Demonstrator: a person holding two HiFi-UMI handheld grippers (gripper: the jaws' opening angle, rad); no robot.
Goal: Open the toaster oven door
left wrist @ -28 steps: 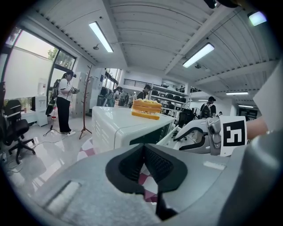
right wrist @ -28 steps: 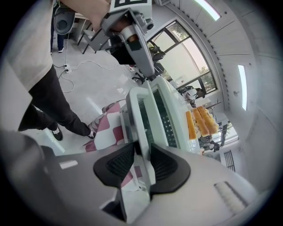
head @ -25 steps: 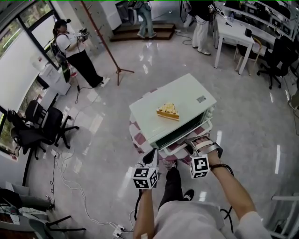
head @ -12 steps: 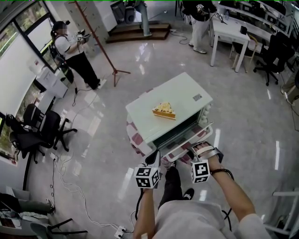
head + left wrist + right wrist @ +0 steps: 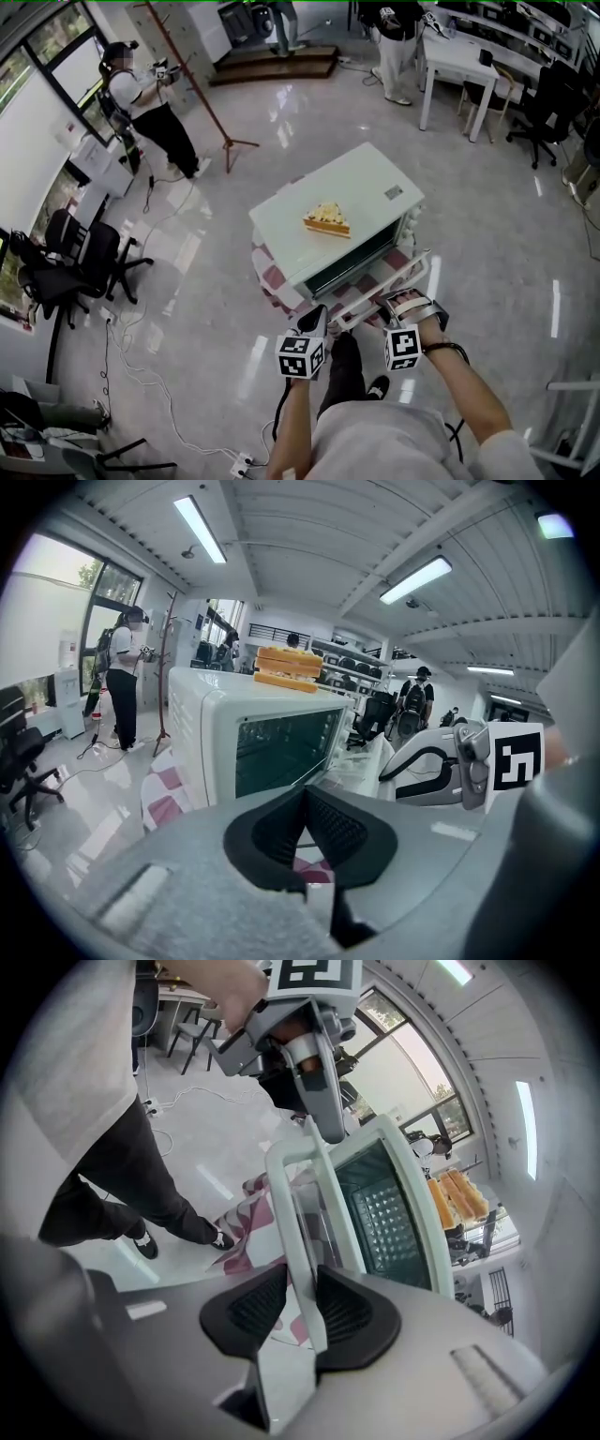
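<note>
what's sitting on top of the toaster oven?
A yellow wedge-shaped food slice lies on the white top of the toaster oven, plus a small grey label. The patch under the slice is covered.

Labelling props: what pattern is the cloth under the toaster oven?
The cloth is maroon-and-white checked; head view shows it best.

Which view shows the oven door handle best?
Right gripper view: the handle runs down the centre, close up, held in the right claw, whose jaws have just been closing. Head view: only a small thin white bar. Left gripper view: the oven front, handle unclear.
</note>
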